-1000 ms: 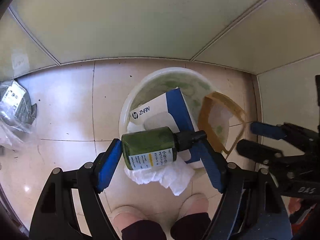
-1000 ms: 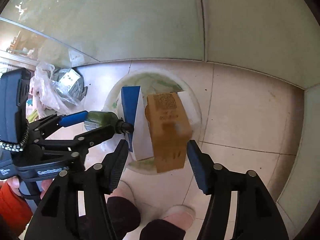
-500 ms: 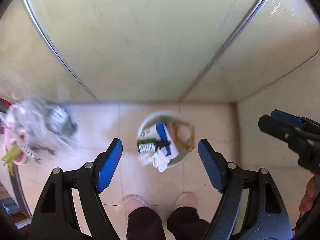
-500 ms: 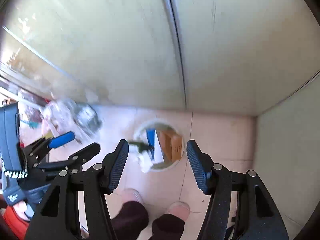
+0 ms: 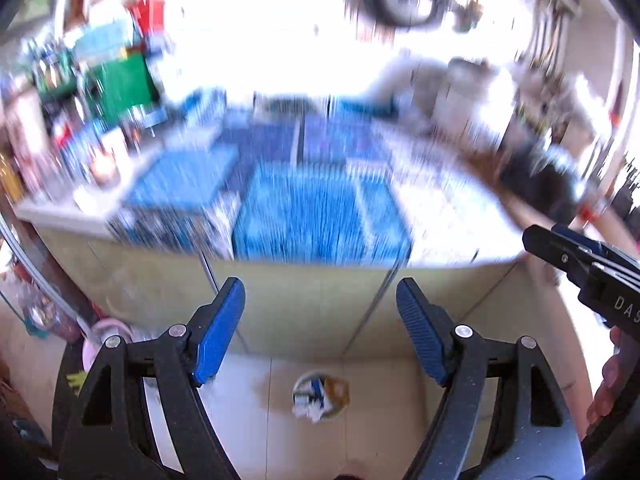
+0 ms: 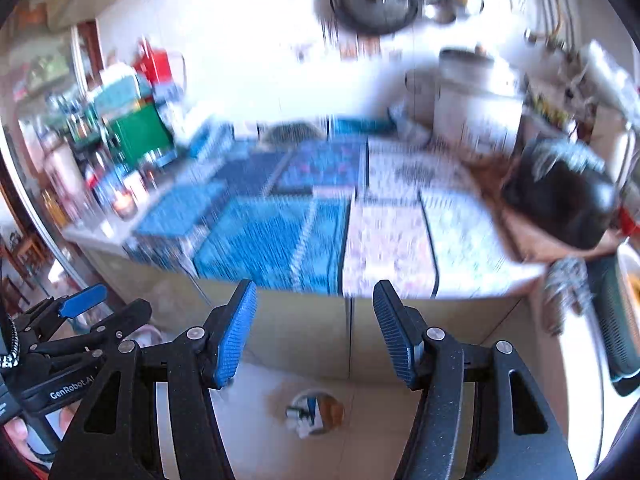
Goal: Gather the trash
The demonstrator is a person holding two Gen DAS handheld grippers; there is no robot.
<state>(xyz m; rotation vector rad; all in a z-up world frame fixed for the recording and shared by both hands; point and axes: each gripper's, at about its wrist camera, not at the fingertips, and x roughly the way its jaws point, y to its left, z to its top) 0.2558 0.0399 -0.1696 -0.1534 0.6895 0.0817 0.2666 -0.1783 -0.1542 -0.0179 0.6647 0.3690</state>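
Far below us, between and beneath the fingers of both tools, sits the trash bin (image 5: 320,396), a small pale round tub on the tiled floor (image 5: 380,420). It is packed with a white-and-blue box, a brown carton, a dark bottle and crumpled paper spilling over its near rim (too small to make out more). In our right wrist view the same bin (image 6: 316,412) lies just below the gap between the fingers.

Our left gripper (image 5: 320,336) has its blue pads spread wide with nothing between them. Our right gripper (image 6: 316,332) likewise stands apart and empty.

Ahead of the fingertips rises a beige cabinet front (image 5: 304,304), its top edge meeting a counter (image 6: 460,240) laid with blue and pale patterned mats, all smeared by motion blur. A green box (image 6: 140,132) stands to the left of the counter, and a dark rounded object (image 6: 560,200) to the right. The floor around the bin lies bare.
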